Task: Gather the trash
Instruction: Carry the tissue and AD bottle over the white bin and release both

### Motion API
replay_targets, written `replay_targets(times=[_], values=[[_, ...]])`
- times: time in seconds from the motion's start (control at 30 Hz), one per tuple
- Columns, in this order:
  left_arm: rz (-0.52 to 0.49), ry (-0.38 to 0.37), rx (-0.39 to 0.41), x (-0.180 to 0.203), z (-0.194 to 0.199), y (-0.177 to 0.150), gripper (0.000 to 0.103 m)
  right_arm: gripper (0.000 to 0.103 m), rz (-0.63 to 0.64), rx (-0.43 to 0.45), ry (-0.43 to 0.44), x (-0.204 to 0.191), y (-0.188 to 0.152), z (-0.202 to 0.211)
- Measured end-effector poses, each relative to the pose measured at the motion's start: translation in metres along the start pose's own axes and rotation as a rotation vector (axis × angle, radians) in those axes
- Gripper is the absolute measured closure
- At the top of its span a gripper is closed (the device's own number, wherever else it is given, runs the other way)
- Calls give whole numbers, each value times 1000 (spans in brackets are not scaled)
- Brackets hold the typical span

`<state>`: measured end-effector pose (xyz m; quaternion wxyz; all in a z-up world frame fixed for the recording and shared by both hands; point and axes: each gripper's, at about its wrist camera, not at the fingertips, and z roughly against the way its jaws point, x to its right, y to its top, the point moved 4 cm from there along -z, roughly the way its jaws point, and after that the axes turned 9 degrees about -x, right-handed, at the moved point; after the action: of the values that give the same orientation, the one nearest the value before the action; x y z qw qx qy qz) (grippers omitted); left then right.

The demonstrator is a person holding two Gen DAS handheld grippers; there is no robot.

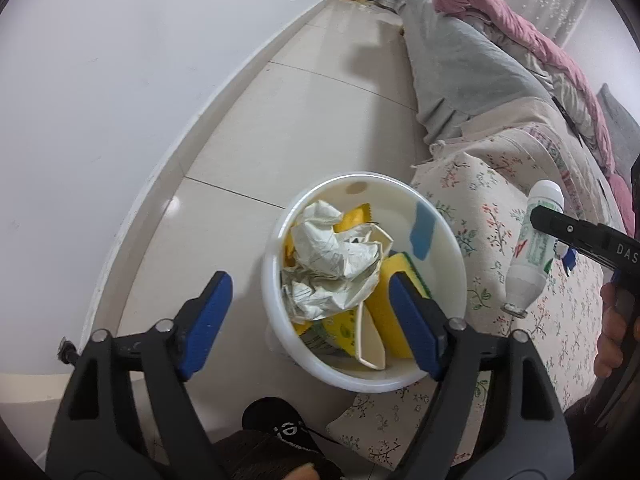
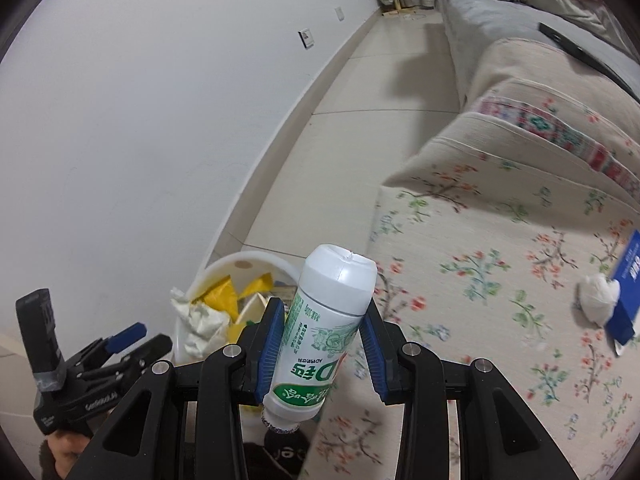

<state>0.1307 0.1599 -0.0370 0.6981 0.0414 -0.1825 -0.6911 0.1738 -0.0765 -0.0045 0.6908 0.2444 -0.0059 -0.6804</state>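
Observation:
A white bin stands on the floor beside the sofa, holding crumpled paper, yellow wrappers and a yellow sponge. My left gripper is open and empty just above the bin's near rim. My right gripper is shut on a white plastic bottle with green print, held neck down above the sofa's edge, right of the bin. The bottle also shows in the left wrist view. A white tissue wad and a blue card lie on the sofa.
The floral-covered sofa runs along the right, with a grey blanket and pink bedding further back. A white wall borders the tiled floor on the left. A black slipper lies below the bin.

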Motion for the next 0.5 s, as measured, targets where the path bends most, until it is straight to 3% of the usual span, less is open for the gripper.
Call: replay_targets(times=[0.17, 0.33, 0.47, 0.5], values=[[25, 32, -10, -8, -1, 0, 18, 64, 54, 11, -34, -19, 7, -19], [42, 66, 6, -15, 3, 2, 9, 64, 107, 4, -79, -35, 6, -36], [58, 75, 19, -21, 6, 4, 7, 63, 115, -10, -62, -39, 4, -47], [61, 75, 19, -21, 5, 6, 7, 57, 110, -18, -44, -39, 4, -50]])
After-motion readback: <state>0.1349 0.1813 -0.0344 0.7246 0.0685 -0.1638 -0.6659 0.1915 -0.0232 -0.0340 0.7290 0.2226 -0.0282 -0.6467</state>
